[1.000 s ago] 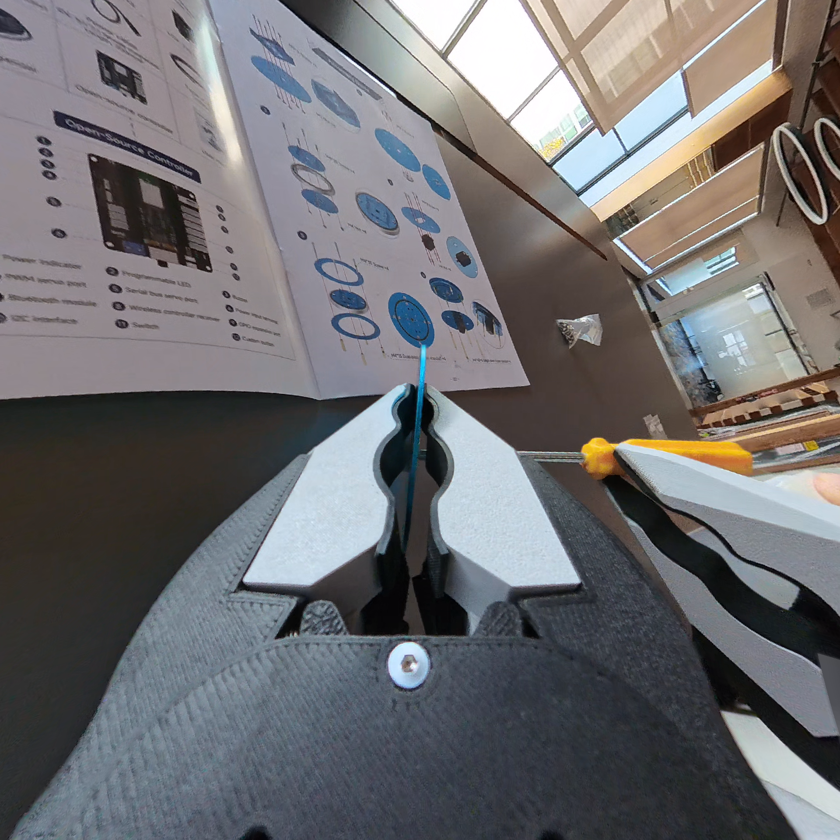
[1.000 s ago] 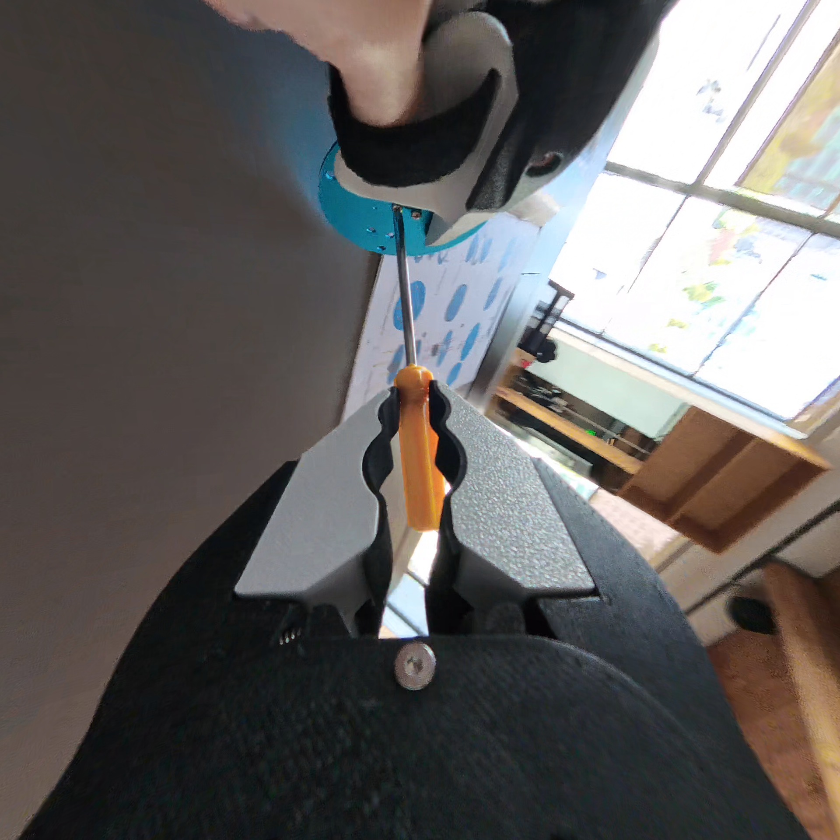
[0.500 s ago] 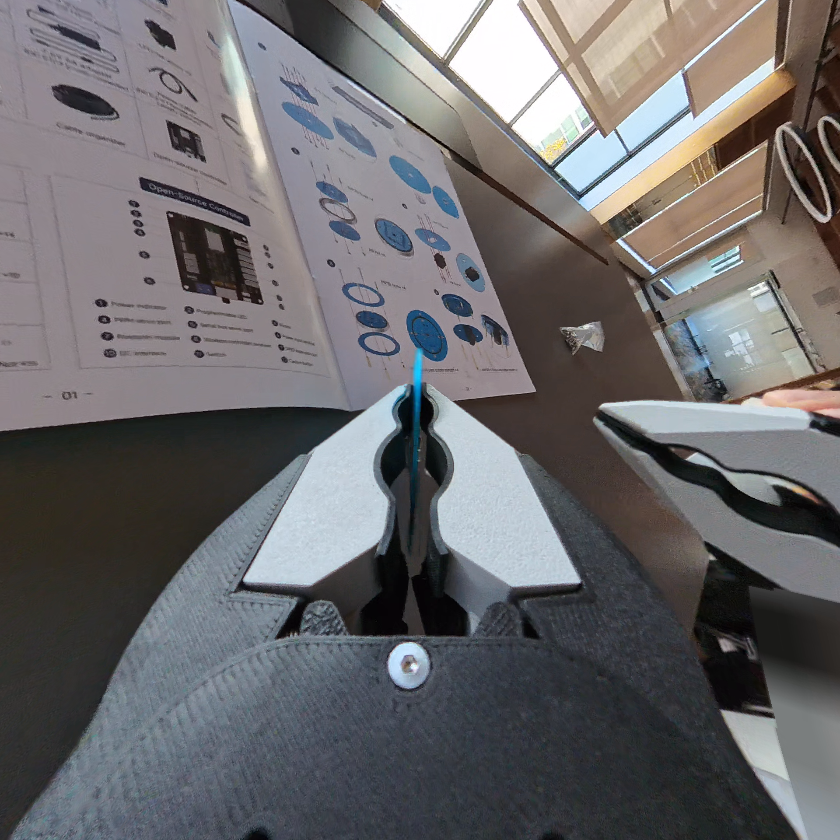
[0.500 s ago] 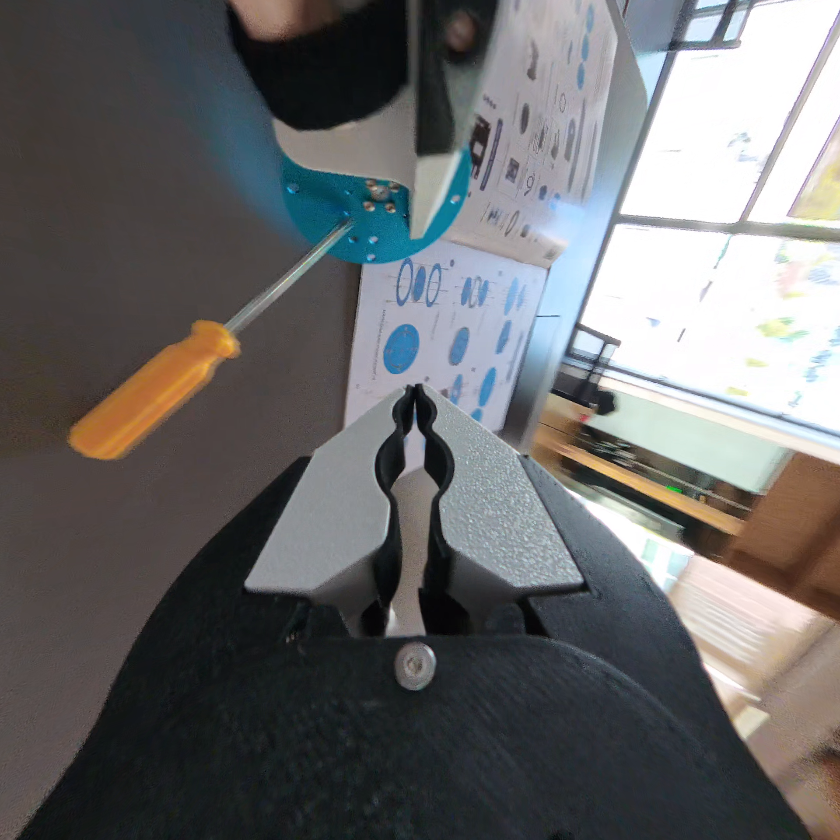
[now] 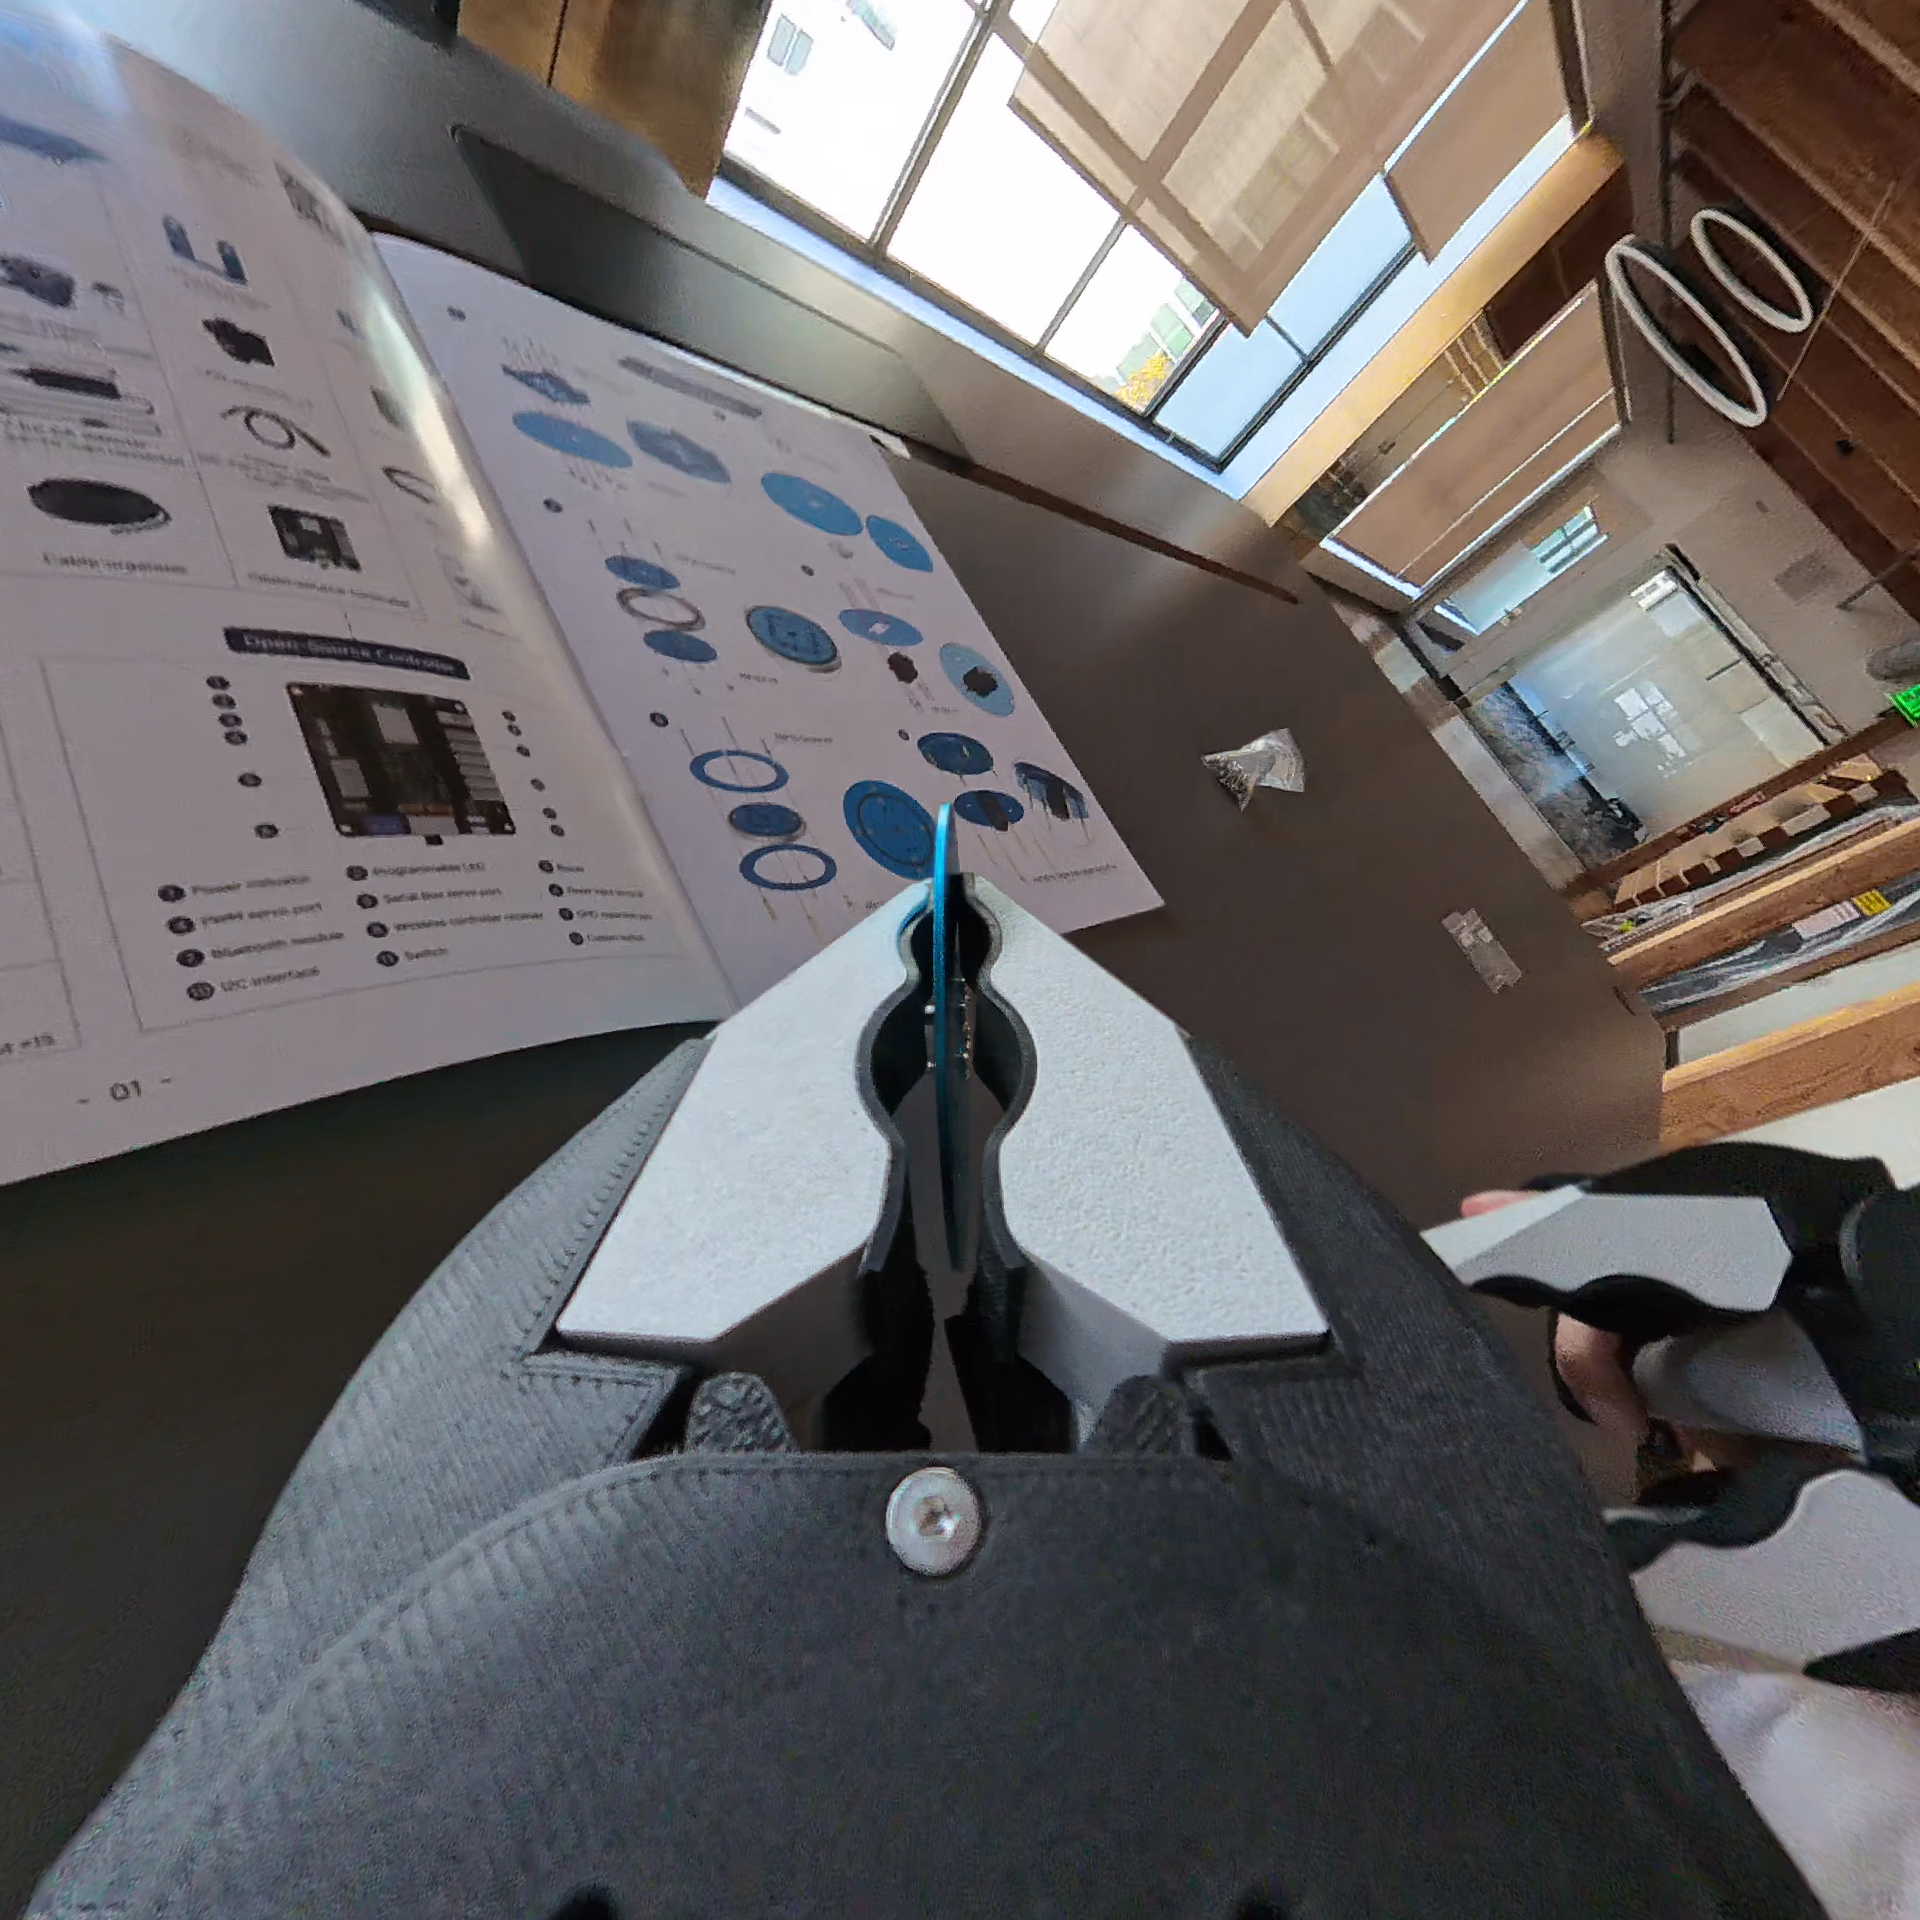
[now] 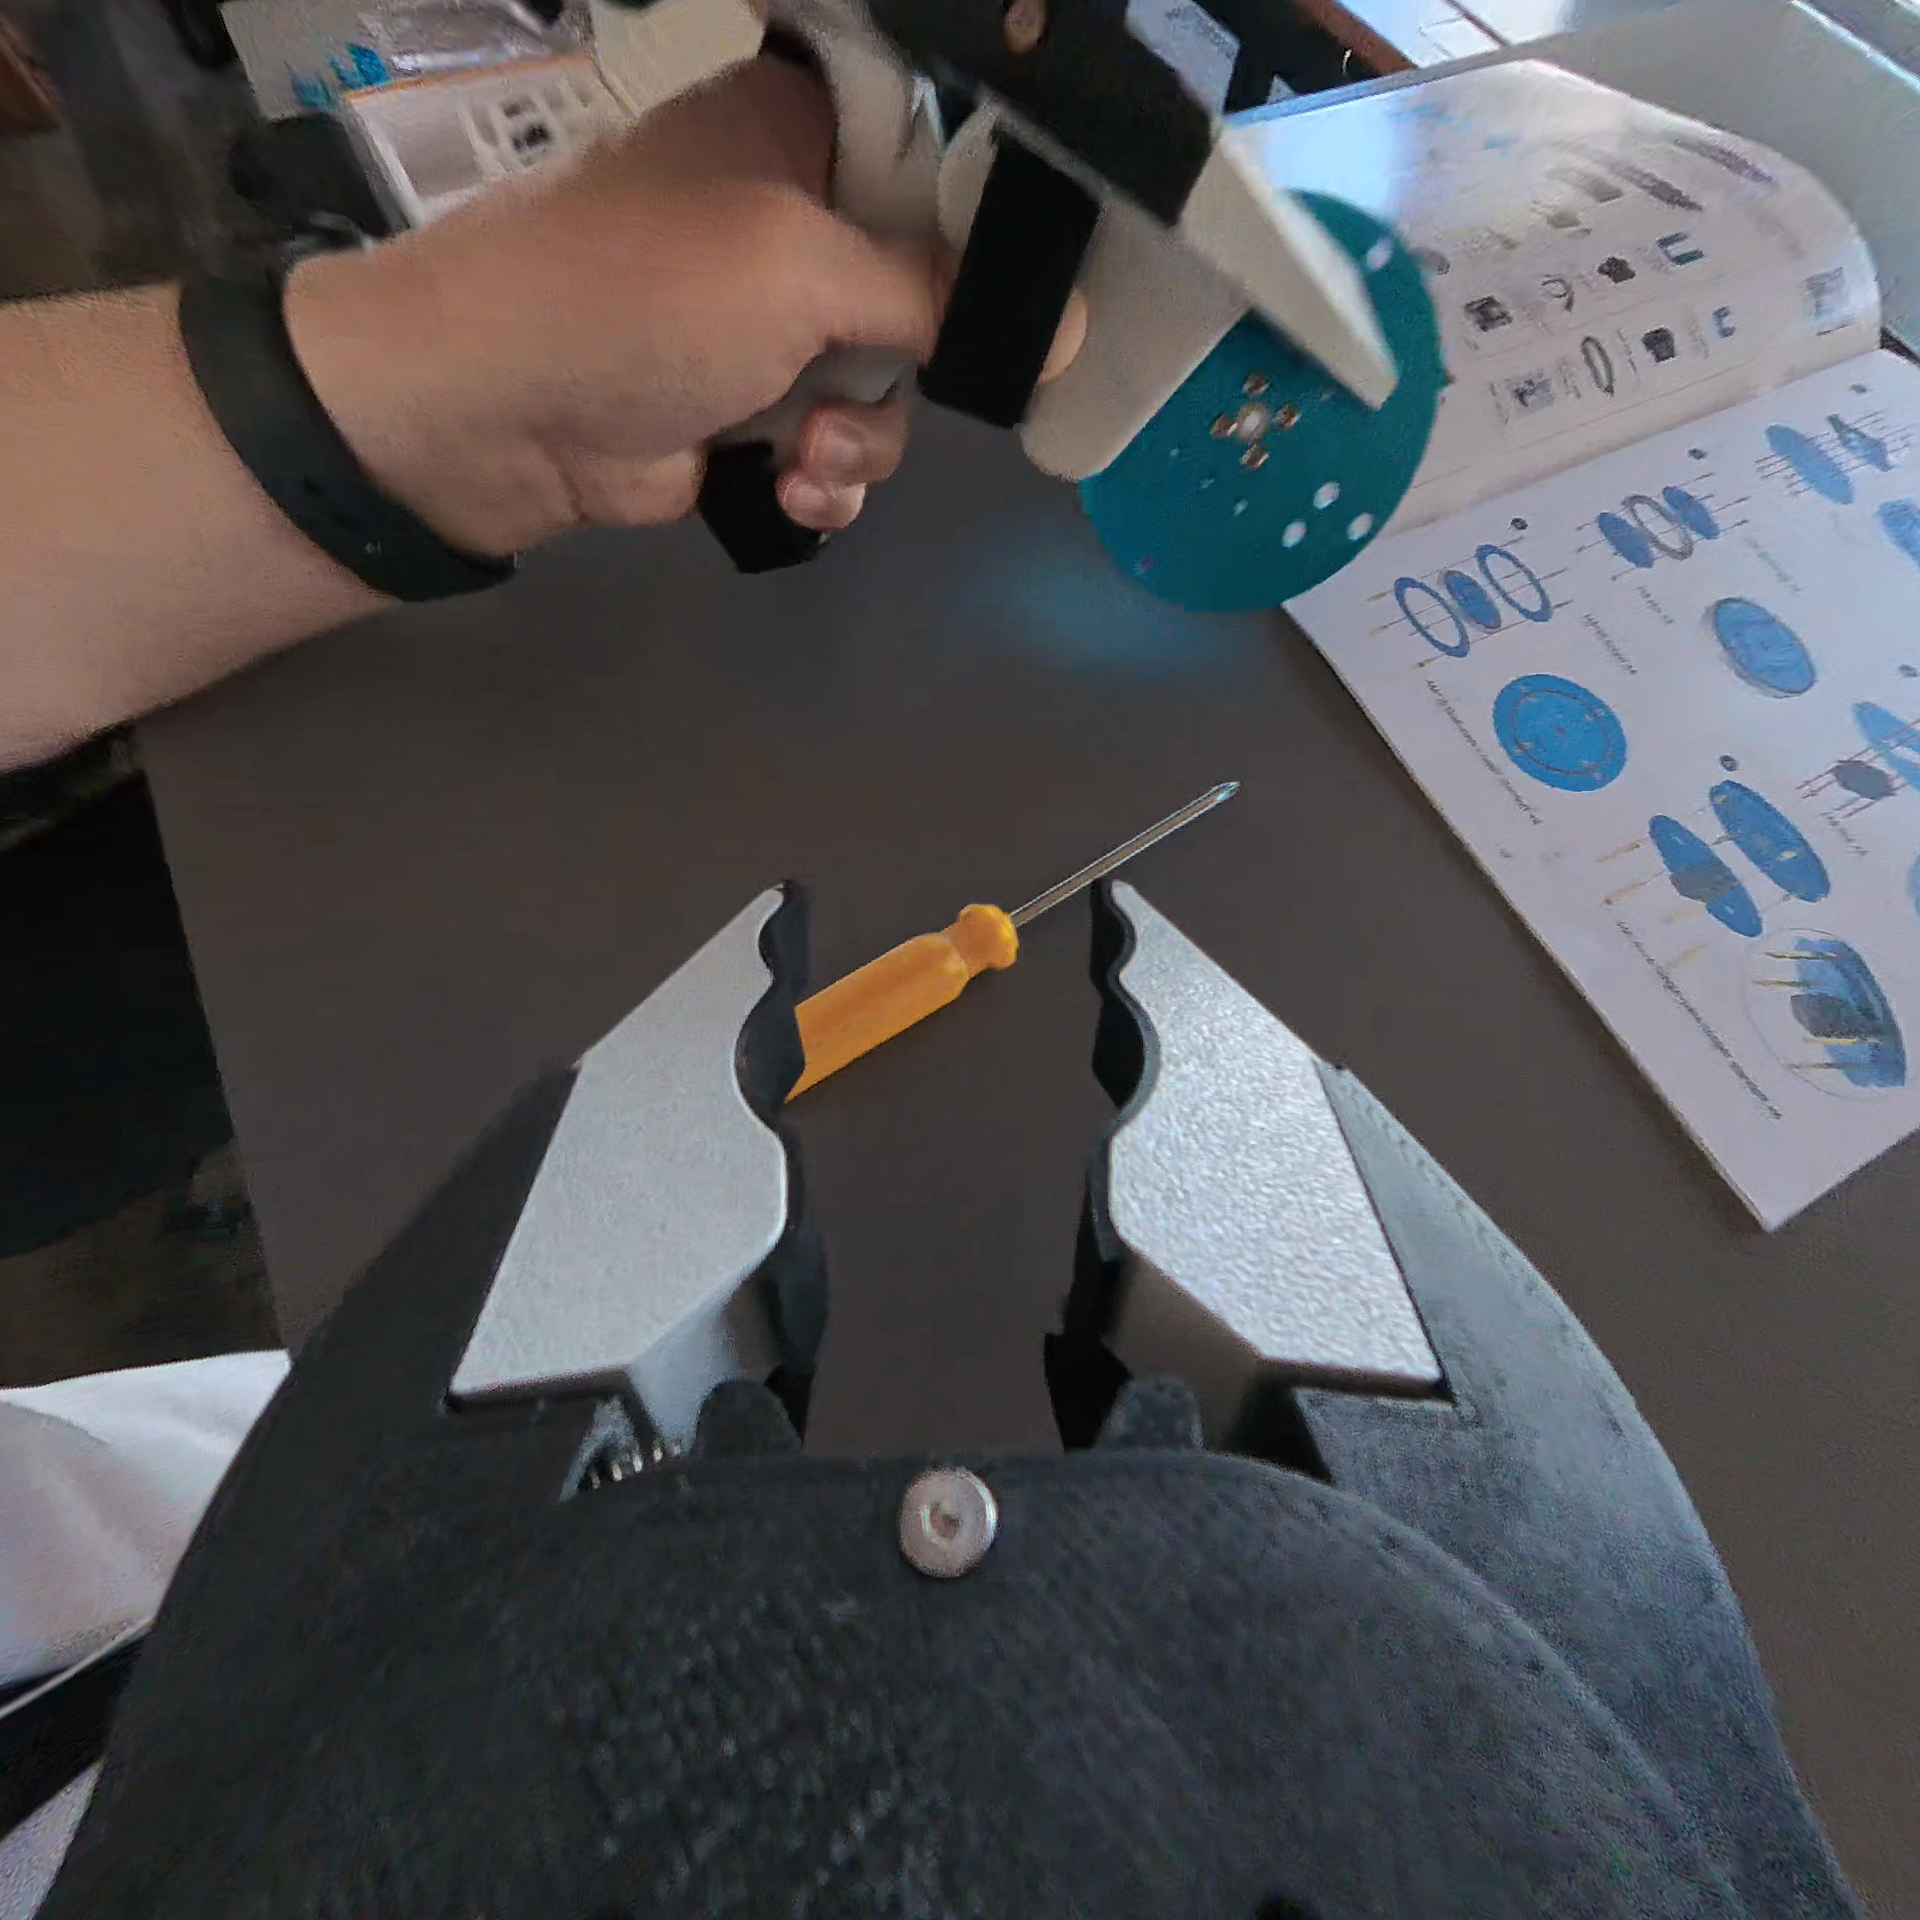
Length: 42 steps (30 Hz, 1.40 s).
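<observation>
My left gripper (image 5: 945, 894) is shut on a thin blue round plate (image 5: 943, 935), held on edge above the dark table. In the right wrist view the same plate (image 6: 1247, 520) shows its flat face with small holes and a metal hub, gripped by the left gripper (image 6: 1288, 312) in a person's hand. My right gripper (image 6: 940, 894) is open and empty, just above a small screwdriver (image 6: 904, 987) with an orange handle that lies flat on the table between and beyond its fingers. The right gripper (image 5: 1621, 1278) also shows at the right edge of the left wrist view.
An open instruction booklet (image 5: 416, 623) lies on the dark table (image 5: 1299, 935), also in the right wrist view (image 6: 1662, 727). A small clear bag of screws (image 5: 1252, 764) and a small clear packet (image 5: 1481, 945) lie farther right. Boxes (image 6: 468, 114) stand behind the hand. Tip to tip, the grippers are about 15 centimeters apart.
My right gripper let go of the screwdriver, which dropped from the plate to the table, and then opened wide above it. My left gripper kept hold of the plate and moved back from the booklet.
</observation>
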Available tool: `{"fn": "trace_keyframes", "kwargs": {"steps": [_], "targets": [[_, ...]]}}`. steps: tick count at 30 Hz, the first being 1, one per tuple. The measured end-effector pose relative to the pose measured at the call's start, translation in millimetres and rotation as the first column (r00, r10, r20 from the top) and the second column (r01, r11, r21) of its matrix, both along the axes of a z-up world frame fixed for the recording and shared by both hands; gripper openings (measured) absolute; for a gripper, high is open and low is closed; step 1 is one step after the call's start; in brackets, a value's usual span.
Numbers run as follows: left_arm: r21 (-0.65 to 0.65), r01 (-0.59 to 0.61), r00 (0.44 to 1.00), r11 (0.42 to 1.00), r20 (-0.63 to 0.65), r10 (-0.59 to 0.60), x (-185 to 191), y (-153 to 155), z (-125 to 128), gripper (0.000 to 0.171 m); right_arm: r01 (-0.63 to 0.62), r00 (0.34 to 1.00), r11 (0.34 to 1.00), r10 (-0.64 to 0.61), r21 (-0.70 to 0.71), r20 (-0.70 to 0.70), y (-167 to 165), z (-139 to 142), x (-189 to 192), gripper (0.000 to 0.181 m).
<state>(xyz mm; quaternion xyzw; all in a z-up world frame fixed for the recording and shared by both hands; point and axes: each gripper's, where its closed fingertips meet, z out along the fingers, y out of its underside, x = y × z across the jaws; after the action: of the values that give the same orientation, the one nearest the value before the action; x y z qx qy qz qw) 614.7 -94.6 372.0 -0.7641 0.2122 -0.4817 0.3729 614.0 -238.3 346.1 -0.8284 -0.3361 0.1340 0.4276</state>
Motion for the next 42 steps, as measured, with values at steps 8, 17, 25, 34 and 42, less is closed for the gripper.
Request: {"fn": "trace_keyframes", "kwargs": {"steps": [8, 17, 25, 34, 42], "targets": [[0.075, 0.071, 0.975, 0.995, 0.203, -0.085, 5.2, -15.0, 37.5, 0.000, -0.024, 0.983, 0.999, 0.028, -0.026, 0.182, -9.8, -40.8, 5.6, 0.043], [0.117, 0.253, 0.901, 0.960, 0.332, -0.278, 22.0, -46.8, 58.0, 0.000, -0.137, 0.937, 0.987, 0.155, 0.079, -0.314, 35.4, 30.2, 48.5, 0.047], [0.152, 0.367, 0.855, 0.918, 0.333, -0.397, 41.9, -76.0, 57.6, 0.001, -0.382, 0.574, 0.917, 0.136, -0.117, -0.808, 58.0, 48.0, 20.1, 0.007], [-0.119, 0.565, 0.788, 0.816, 0.370, -0.492, 19.4, -97.5, 65.6, 0.030, -0.537, 0.462, 0.814, 0.063, -0.222, -0.884, 29.4, 58.9, 18.2, 0.000], [-0.191, 0.559, 0.826, 0.807, 0.204, -0.525, 7.0, -92.2, 39.2, 0.029, -0.549, 0.473, 0.800, 0.062, -0.240, -0.879, 29.3, 52.4, 31.9, 0.000]]}}
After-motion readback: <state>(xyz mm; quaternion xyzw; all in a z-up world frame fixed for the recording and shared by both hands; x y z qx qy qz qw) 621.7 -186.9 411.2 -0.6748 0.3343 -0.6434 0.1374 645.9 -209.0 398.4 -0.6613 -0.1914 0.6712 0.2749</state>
